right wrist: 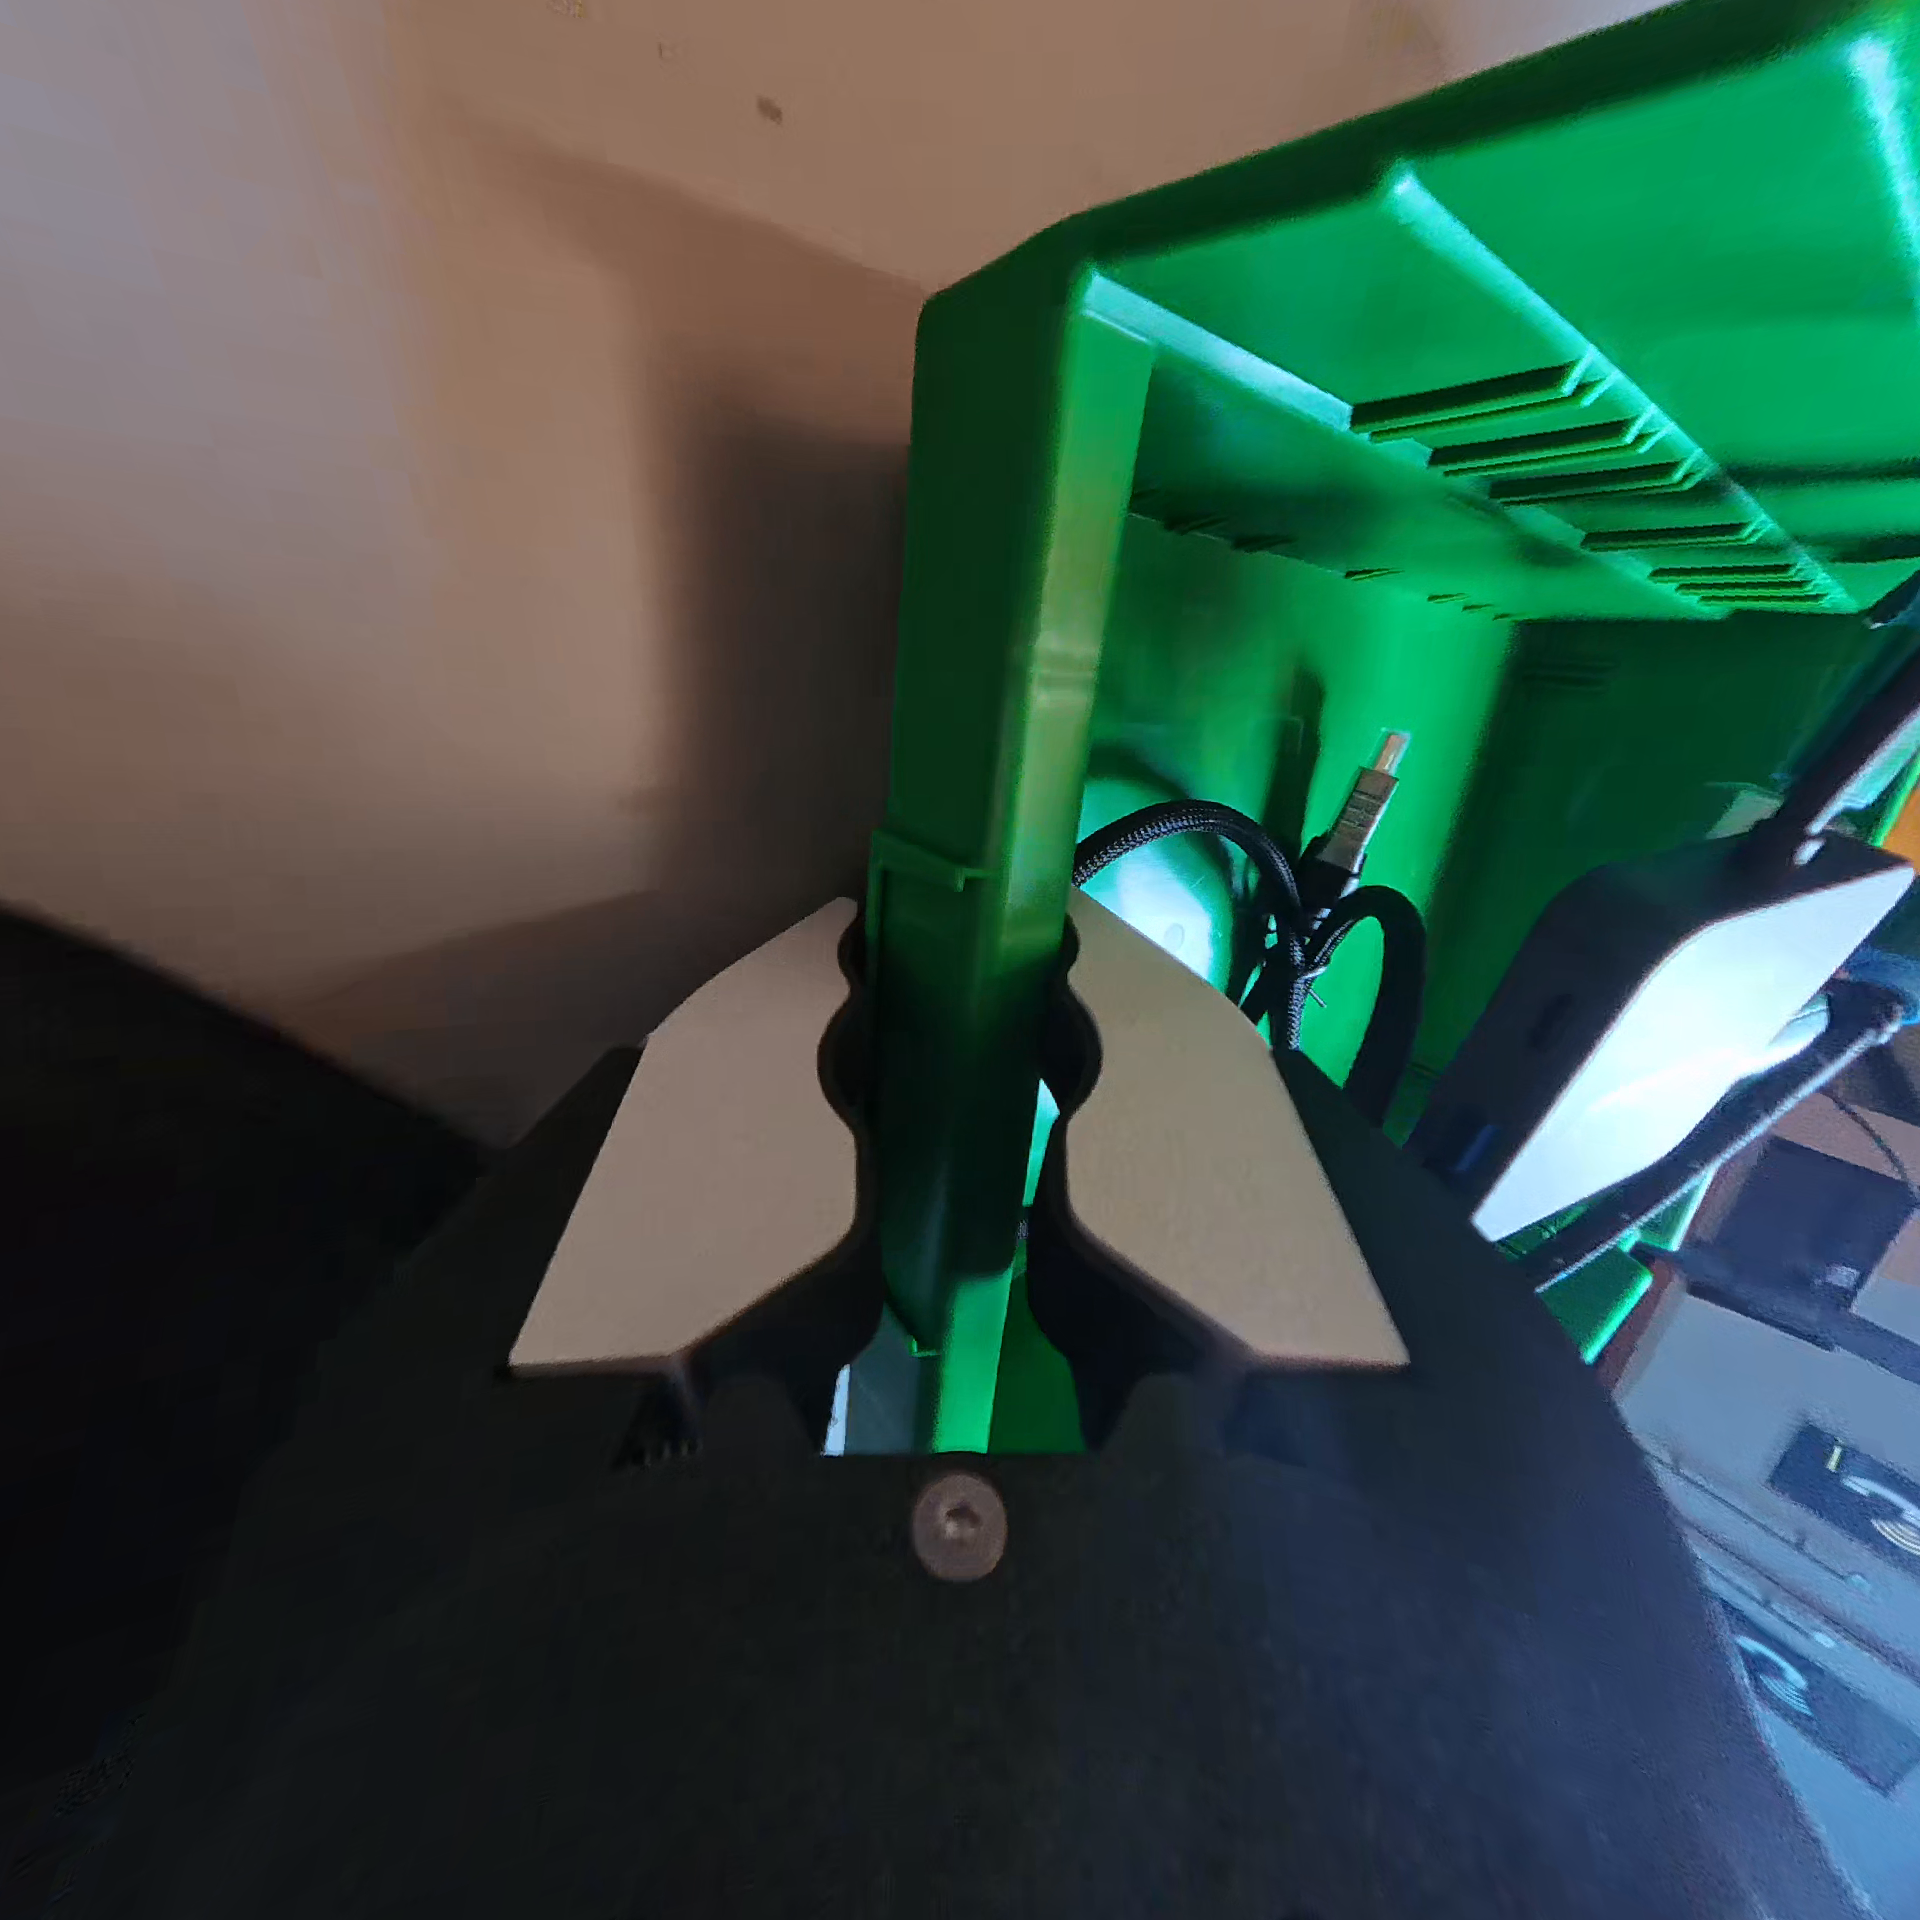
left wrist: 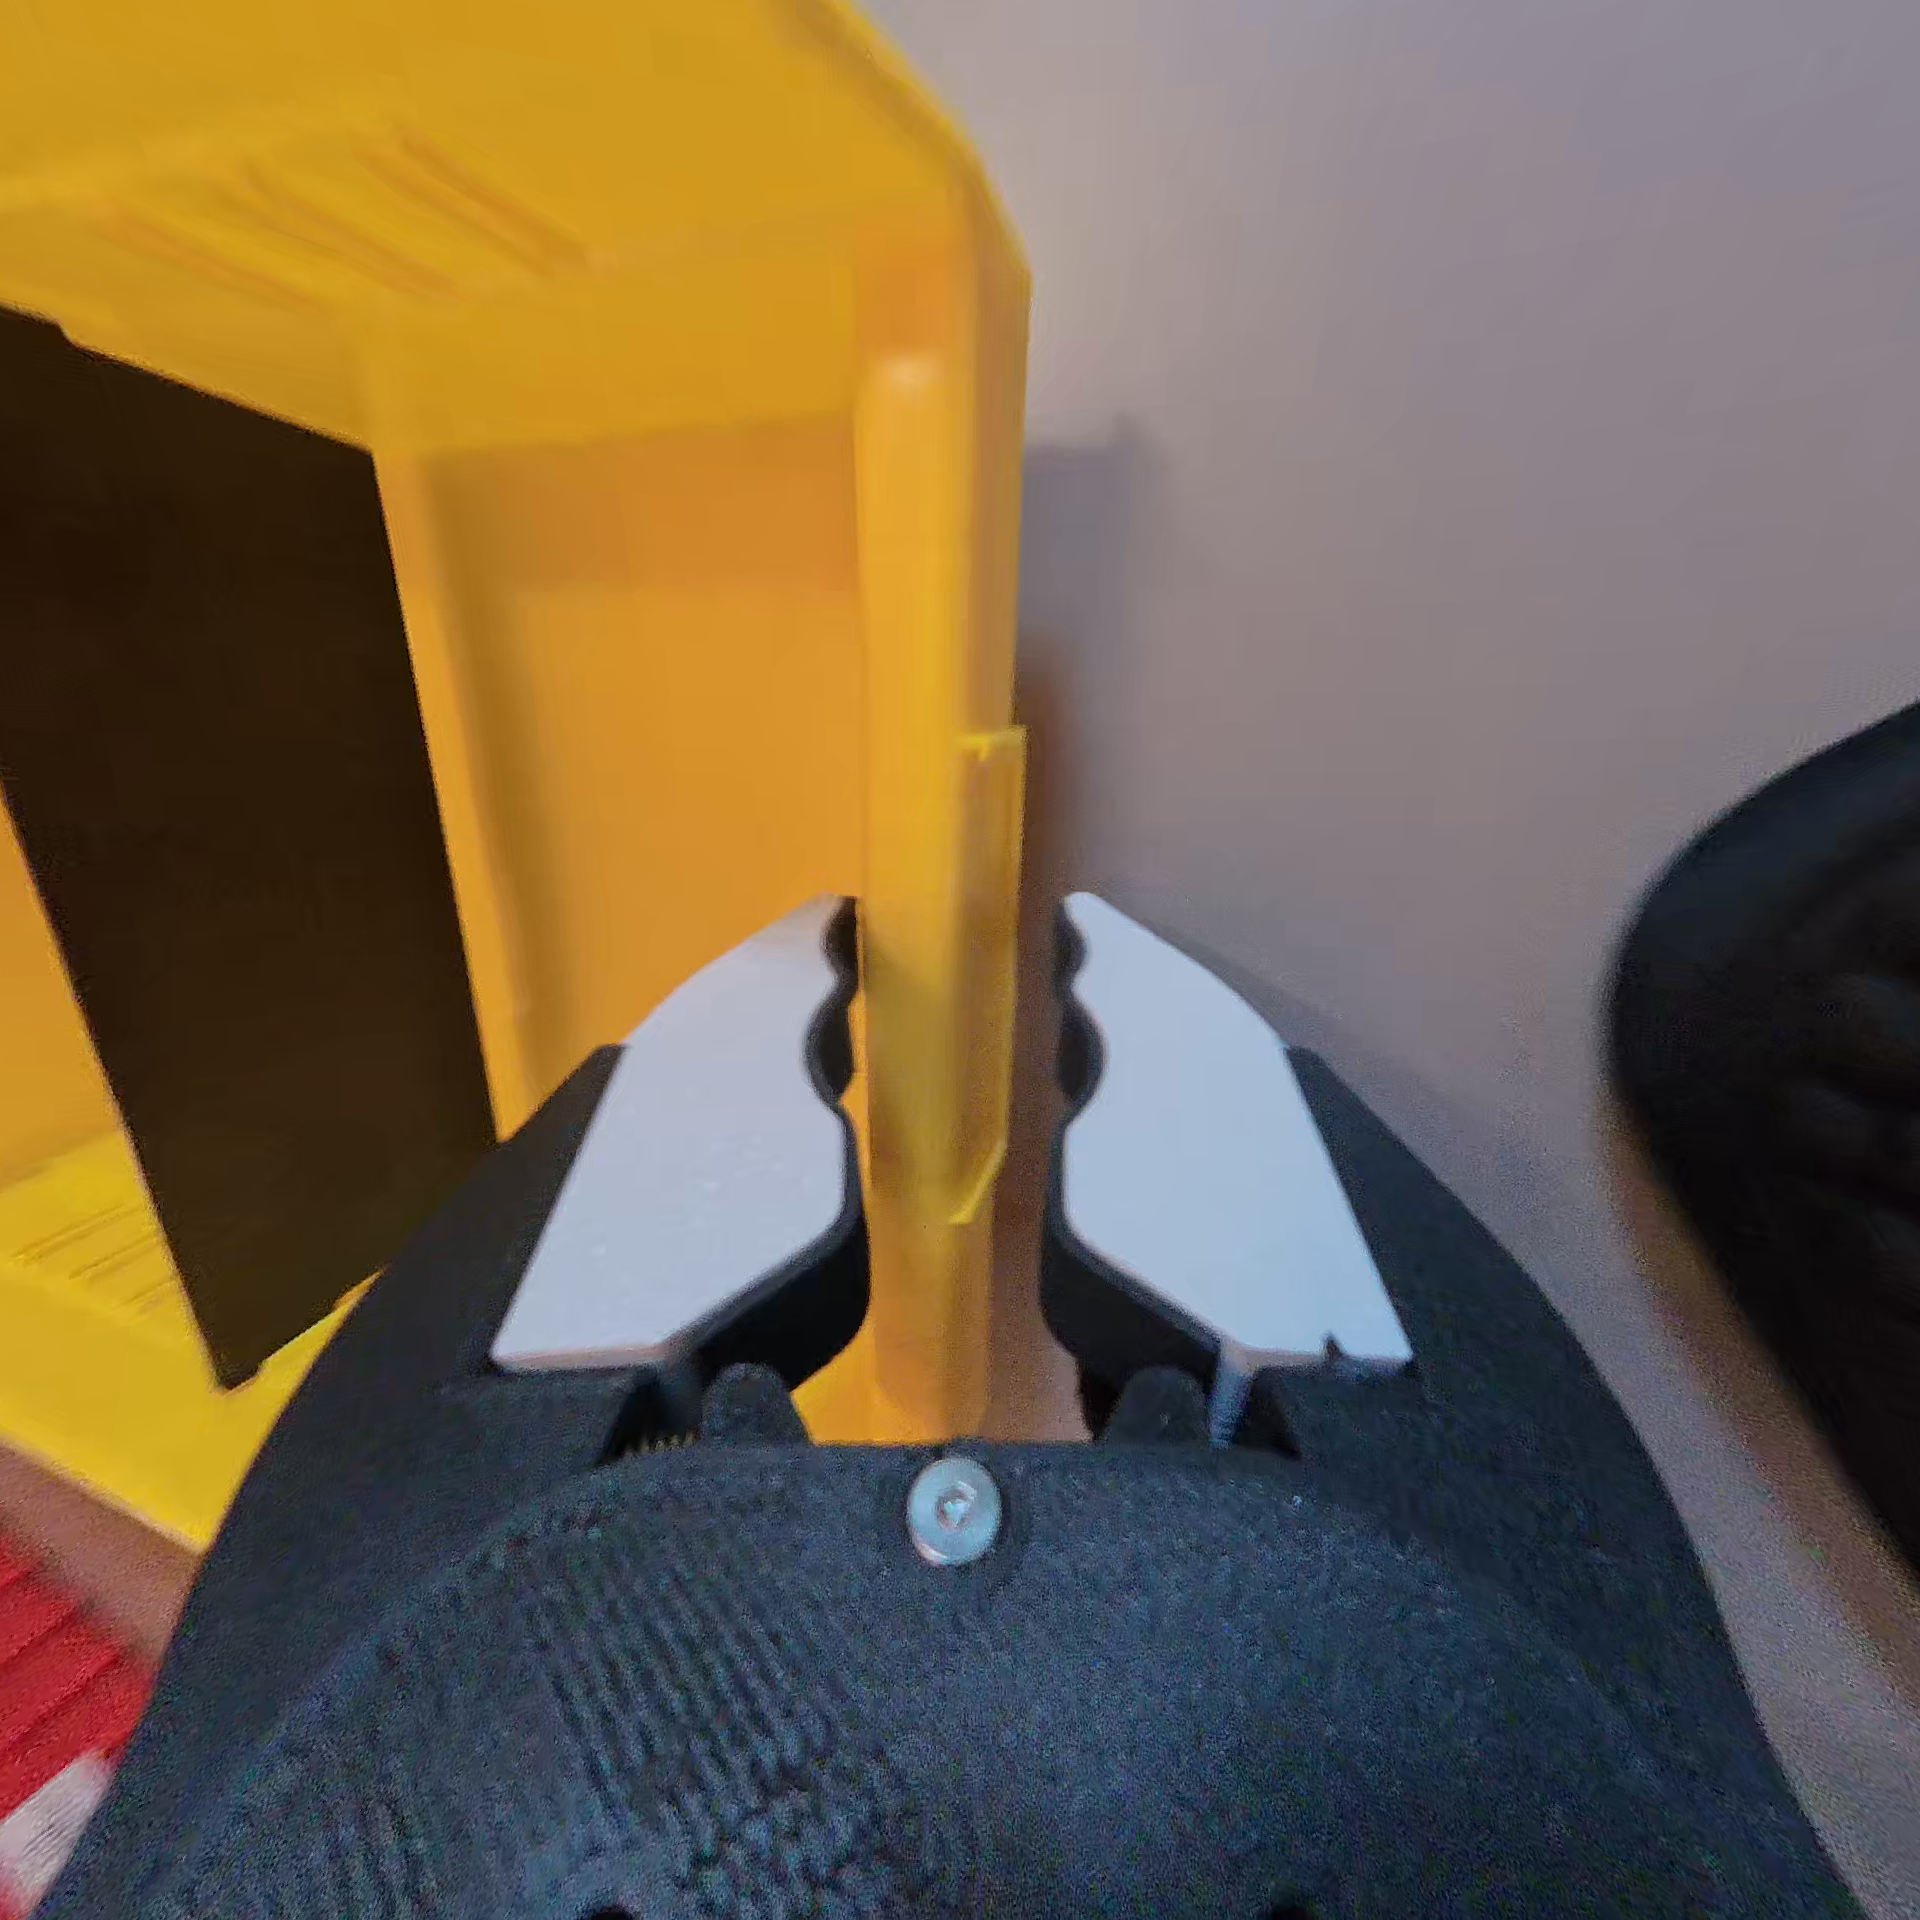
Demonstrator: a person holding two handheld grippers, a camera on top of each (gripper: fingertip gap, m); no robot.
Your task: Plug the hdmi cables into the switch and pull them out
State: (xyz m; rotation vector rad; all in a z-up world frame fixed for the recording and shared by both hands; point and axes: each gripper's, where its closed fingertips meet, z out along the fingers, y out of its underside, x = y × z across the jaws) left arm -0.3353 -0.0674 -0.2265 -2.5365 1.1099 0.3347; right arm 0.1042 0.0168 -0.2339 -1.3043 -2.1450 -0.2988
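- Our left gripper (left wrist: 956, 1023) has its jaws around the yellow bin's (left wrist: 623, 520) rim; the left jaw touches, the right shows a slight gap.
- Our right gripper (right wrist: 961, 1023) pinches the green bin's (right wrist: 1247, 436) rim.
- A braided black cable (right wrist: 1288, 894) lies inside the green bin, beside a black-and-white box (right wrist: 1683, 997).

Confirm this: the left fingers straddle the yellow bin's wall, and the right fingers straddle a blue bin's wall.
Not quite: the right gripper straddles the wall of a green bin, not blue, as the right wrist view shows. The left gripper does straddle the yellow bin wall.
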